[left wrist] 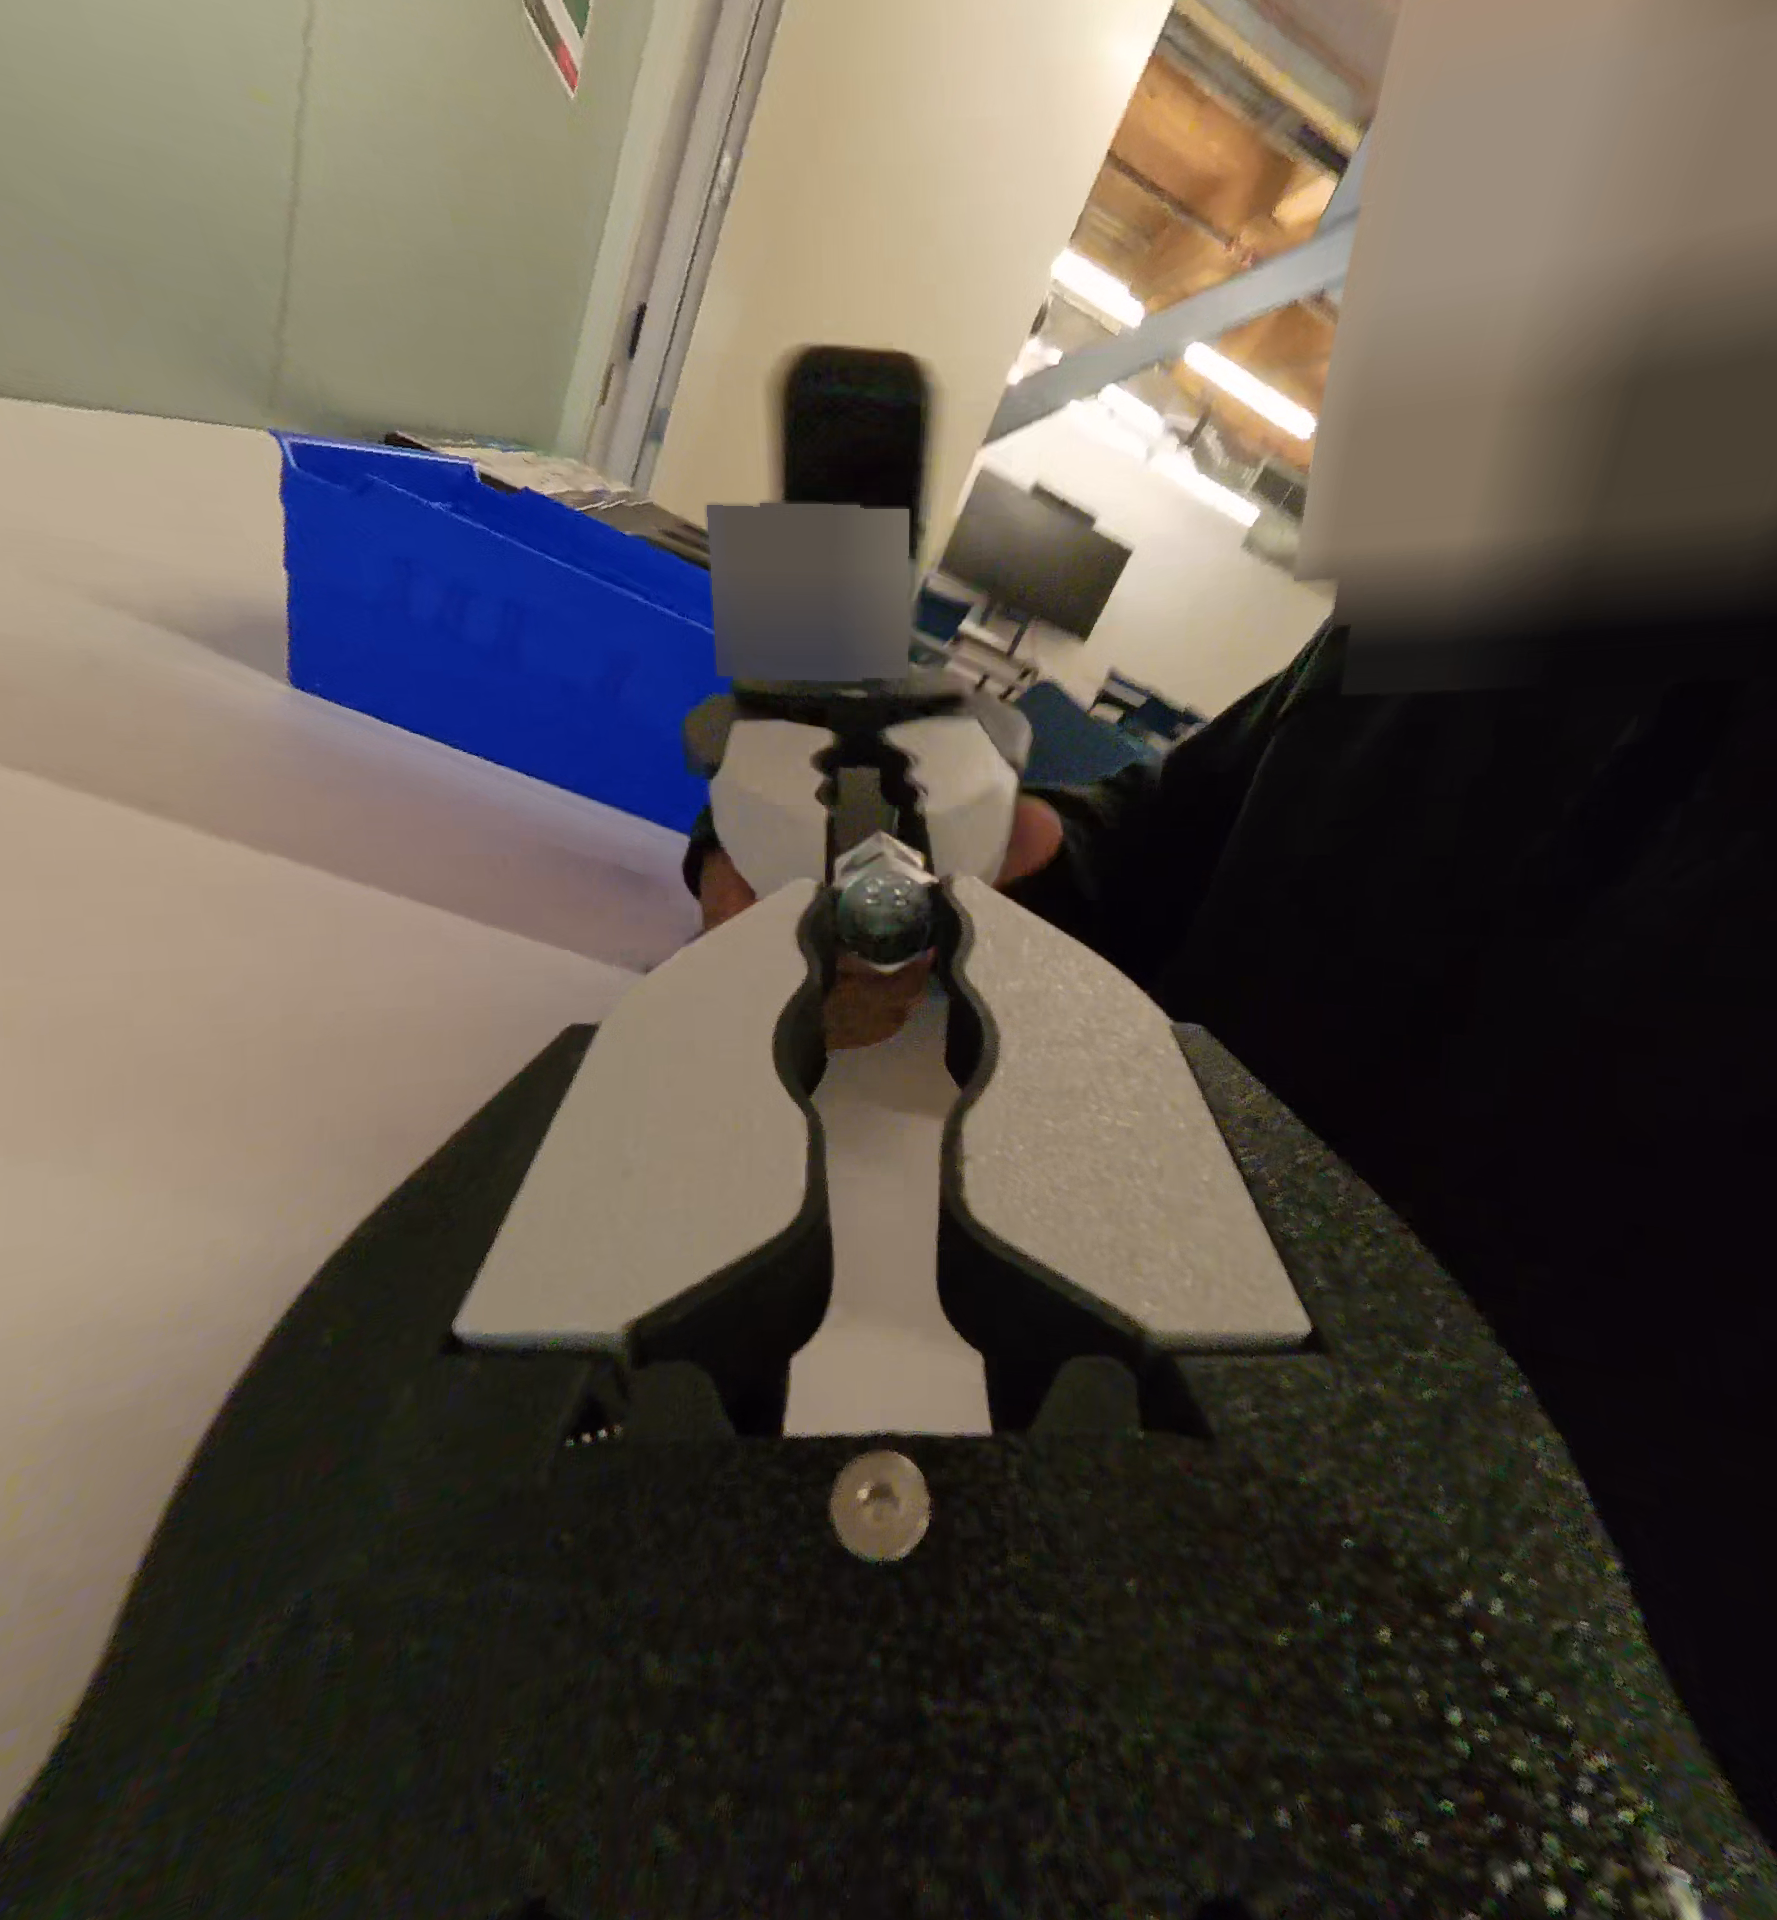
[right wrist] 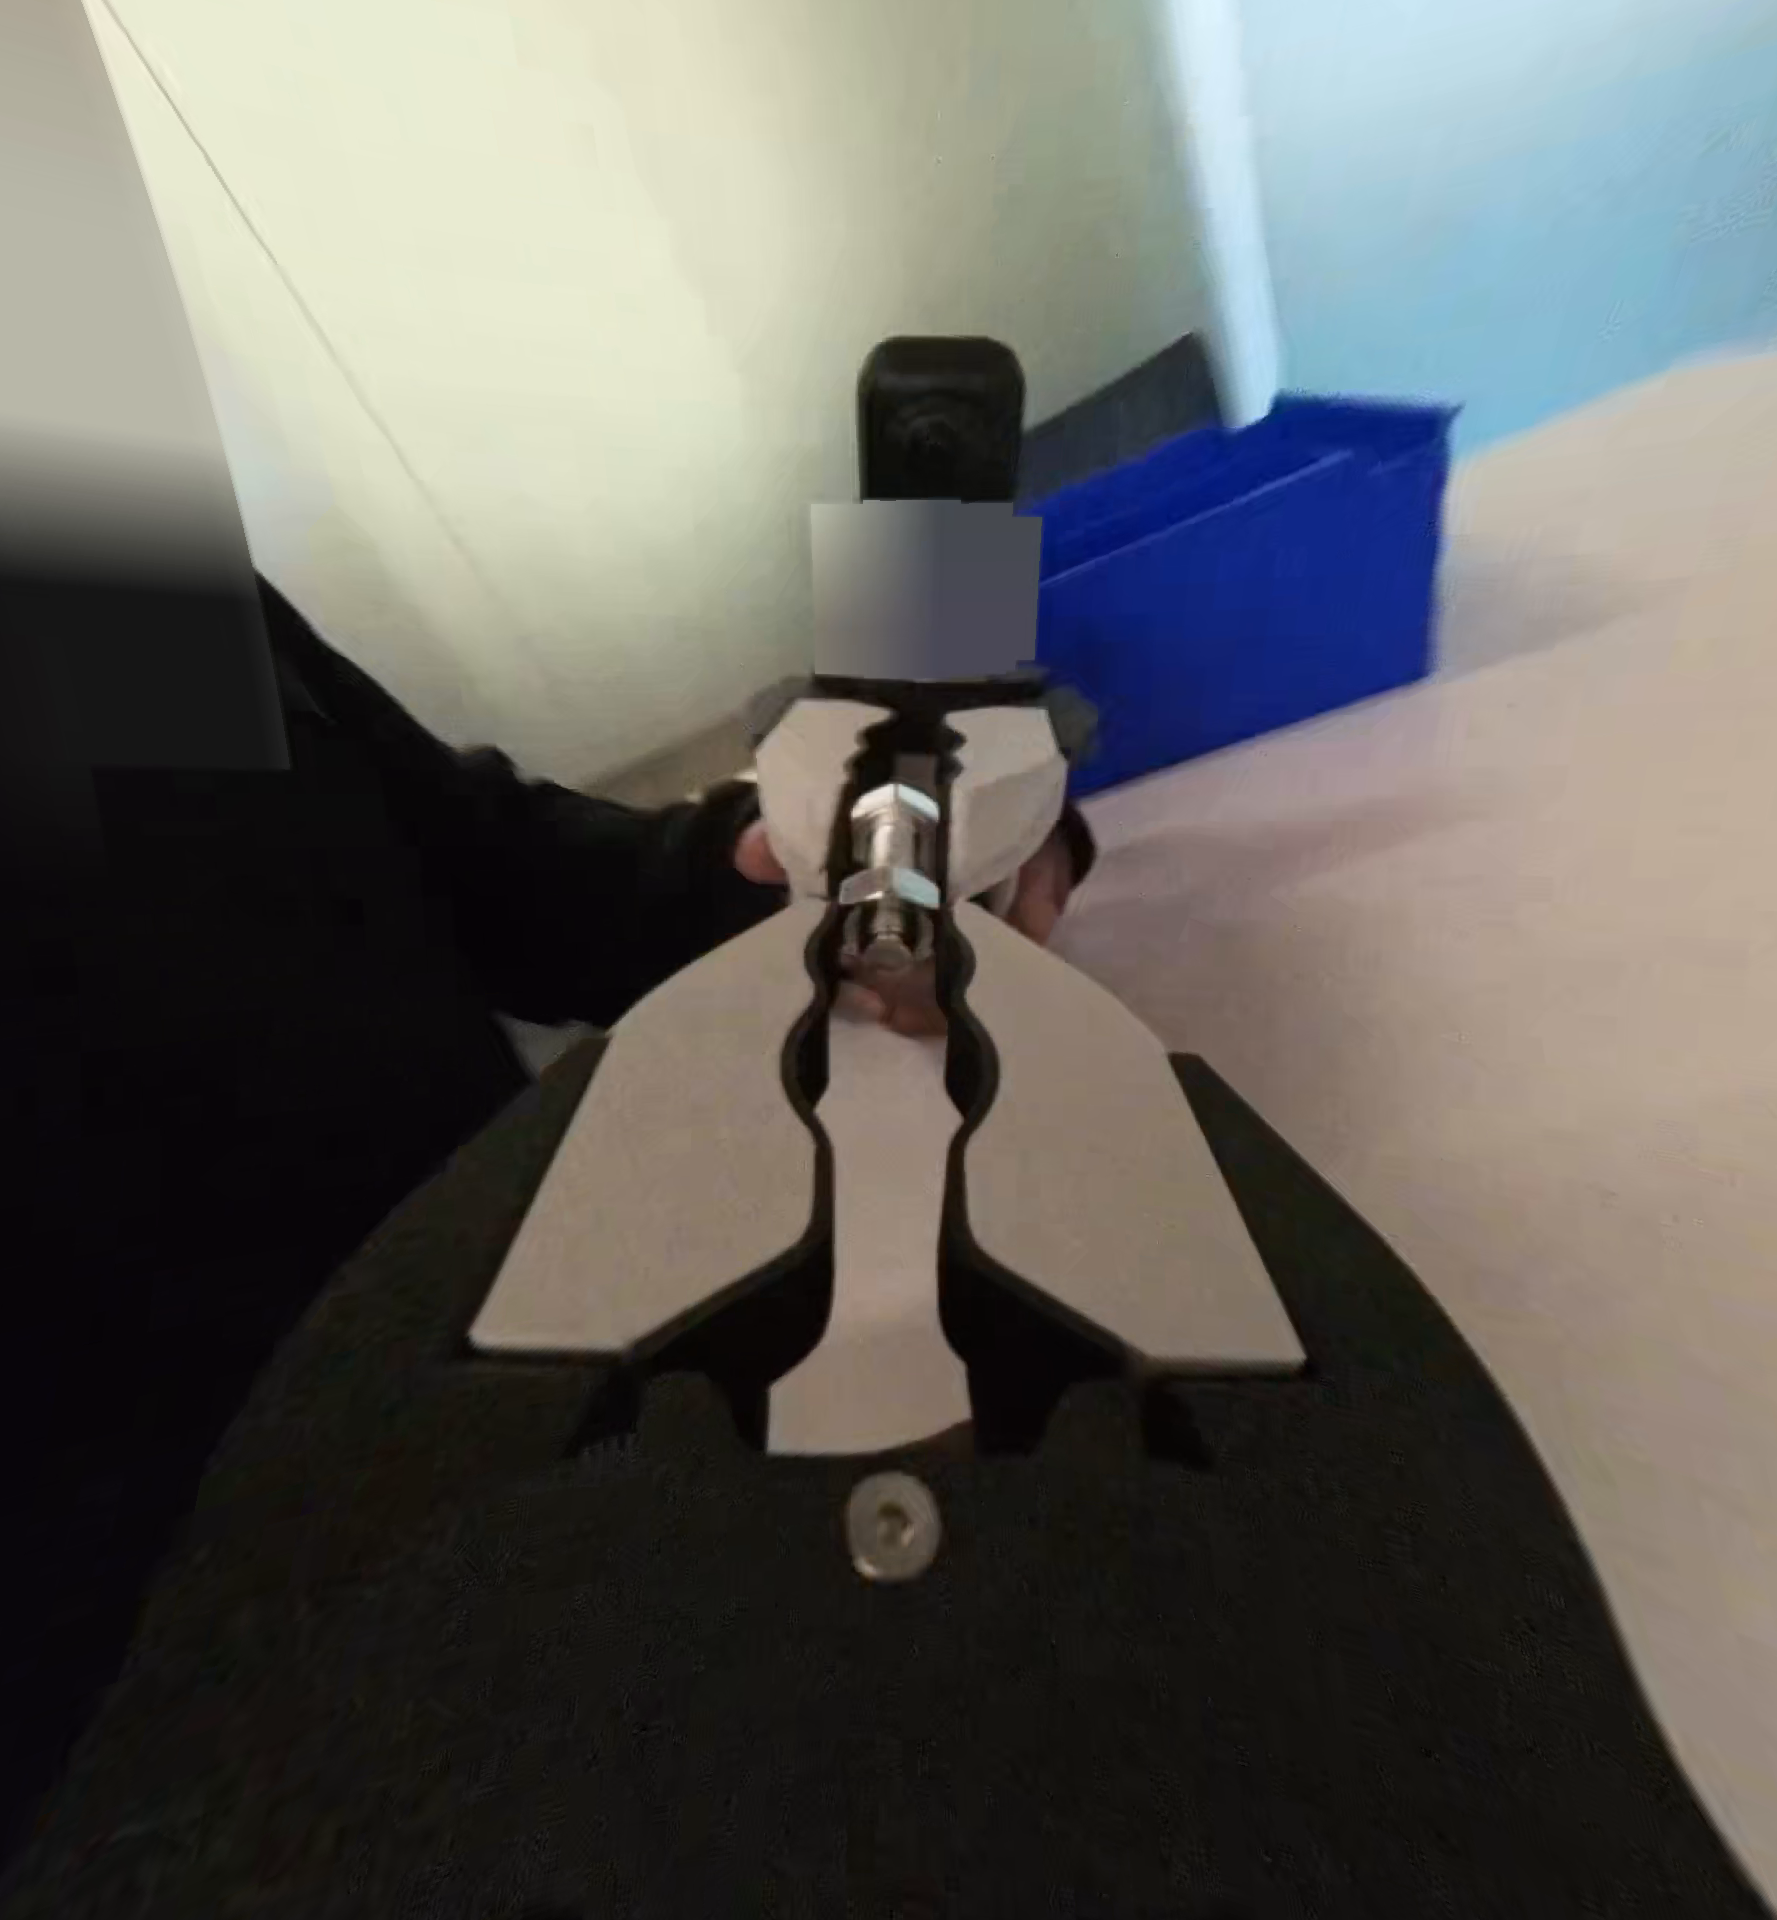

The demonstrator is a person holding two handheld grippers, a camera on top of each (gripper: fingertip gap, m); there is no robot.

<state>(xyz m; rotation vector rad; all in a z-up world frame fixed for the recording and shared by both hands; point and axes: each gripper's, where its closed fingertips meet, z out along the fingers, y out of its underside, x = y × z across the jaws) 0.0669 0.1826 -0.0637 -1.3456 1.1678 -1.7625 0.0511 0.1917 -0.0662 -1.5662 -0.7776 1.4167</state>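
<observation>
My left gripper [left wrist: 882, 904] is shut on the head of a silver hex bolt [left wrist: 882, 916], which I see end-on between its fingertips. My right gripper [left wrist: 868, 821] faces it from just beyond. In the right wrist view the bolt [right wrist: 886, 842] runs lengthwise between the two grippers. Its head sits in the left gripper [right wrist: 899, 805] farther off. A silver hex nut [right wrist: 889, 888] is threaded on the bolt's shank. My right gripper [right wrist: 889, 920] is shut on this nut at its fingertips, and the bolt's threaded end pokes in between its fingers. Both grippers are held above a white table [left wrist: 188, 1039].
A blue plastic bin [left wrist: 489, 613] stands on the table behind the grippers and also shows in the right wrist view [right wrist: 1227, 623]. A person's dark sleeves [left wrist: 1486, 1039] and hands hold the grippers. Dark monitors [left wrist: 1035, 566] stand far off. A pale wall [right wrist: 655, 312] rises behind.
</observation>
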